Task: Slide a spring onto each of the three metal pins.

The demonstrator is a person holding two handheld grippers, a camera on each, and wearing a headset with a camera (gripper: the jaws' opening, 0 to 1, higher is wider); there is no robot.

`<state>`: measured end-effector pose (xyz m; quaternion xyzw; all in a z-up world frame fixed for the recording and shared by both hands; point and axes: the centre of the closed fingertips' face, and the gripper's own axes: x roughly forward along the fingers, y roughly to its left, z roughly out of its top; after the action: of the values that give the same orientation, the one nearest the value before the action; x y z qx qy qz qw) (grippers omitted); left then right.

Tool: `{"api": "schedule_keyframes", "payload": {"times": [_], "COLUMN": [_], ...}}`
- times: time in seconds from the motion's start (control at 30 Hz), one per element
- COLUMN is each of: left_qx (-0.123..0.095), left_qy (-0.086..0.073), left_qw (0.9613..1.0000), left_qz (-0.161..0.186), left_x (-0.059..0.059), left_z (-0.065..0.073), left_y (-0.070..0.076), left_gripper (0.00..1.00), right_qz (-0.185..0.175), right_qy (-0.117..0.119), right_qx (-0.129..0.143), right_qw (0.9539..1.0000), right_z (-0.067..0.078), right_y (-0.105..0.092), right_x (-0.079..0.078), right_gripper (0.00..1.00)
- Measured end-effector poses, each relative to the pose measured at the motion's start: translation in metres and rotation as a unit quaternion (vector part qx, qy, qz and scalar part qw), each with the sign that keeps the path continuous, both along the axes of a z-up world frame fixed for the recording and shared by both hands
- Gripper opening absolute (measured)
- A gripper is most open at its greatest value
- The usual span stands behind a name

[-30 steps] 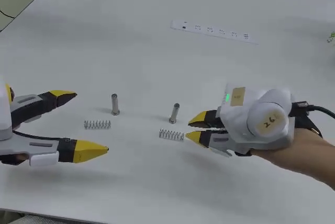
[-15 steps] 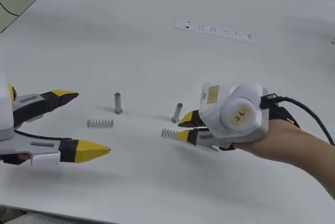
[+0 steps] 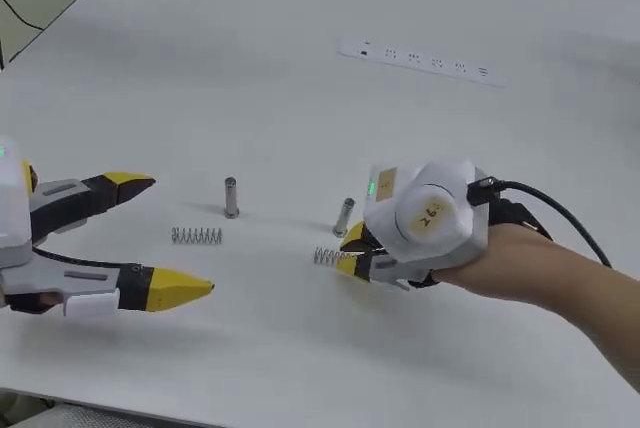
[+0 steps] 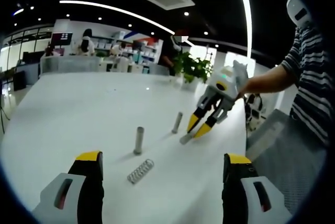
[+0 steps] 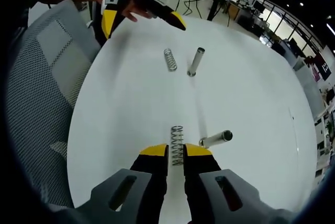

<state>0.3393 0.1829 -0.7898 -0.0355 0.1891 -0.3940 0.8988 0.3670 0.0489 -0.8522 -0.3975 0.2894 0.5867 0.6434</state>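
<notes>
Right gripper (image 5: pixel 175 155): yellow-tipped jaws narrowed onto one end of wire coil spring (image 5: pixel 177 148), just beside leaning cylindrical steel pin (image 5: pixel 214 139). Left gripper (image 4: pixel 163 157): jaws spread wide, holding nothing, well apart from that pin.

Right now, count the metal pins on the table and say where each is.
2. One pin stands behind a spring, ahead of the left gripper; the other pin is at the tips of the right gripper. A third may be hidden behind it.

Bright even light, soft shadows on white table (image 3: pixel 300 48), ceiling strips (image 4: pixel 104 8) glaring — fisheye edges bent
</notes>
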Motion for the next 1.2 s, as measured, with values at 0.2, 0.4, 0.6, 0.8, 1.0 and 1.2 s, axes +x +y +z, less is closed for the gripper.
{"api": "schedule_keyframes", "payload": {"times": [0.2, 0.4, 0.6, 0.8, 1.0, 1.2], "left_qx": [-0.001, 0.000, 0.003, 0.002, 0.000, -0.004], "left_qy": [0.002, 0.003, 0.002, -0.001, 0.003, 0.009], "left_qw": [1.0000, 1.0000, 1.0000, 0.9999, 0.9997, 0.9989], "left_qz": [0.001, 0.002, -0.006, -0.014, -0.025, -0.045], "left_x": [-0.002, -0.002, -0.003, -0.004, -0.009, -0.014], "left_z": [-0.001, -0.001, 0.001, 0.004, 0.003, 0.002], "left_y": [0.000, 0.001, -0.004, -0.008, -0.012, -0.021], "left_gripper": [0.92, 0.92, 0.92, 0.91, 0.86, 0.80], "right_qz": [-0.004, 0.004, -0.001, 0.001, -0.006, -0.008], "right_qy": [0.008, 0.008, 0.010, 0.004, -0.003, -0.011], "right_qx": [-0.007, -0.014, -0.011, -0.003, 0.005, 0.016], "right_qw": [0.9999, 0.9999, 0.9999, 1.0000, 1.0000, 0.9998], "right_z": [-0.006, -0.011, -0.011, -0.001, 0.012, 0.025], "right_y": [-0.001, -0.004, -0.005, -0.010, -0.018, -0.021], "right_x": [0.001, 0.000, -0.001, -0.006, -0.007, -0.010], "right_gripper": [0.08, 0.08, 0.08, 0.08, 0.08, 0.08]}}
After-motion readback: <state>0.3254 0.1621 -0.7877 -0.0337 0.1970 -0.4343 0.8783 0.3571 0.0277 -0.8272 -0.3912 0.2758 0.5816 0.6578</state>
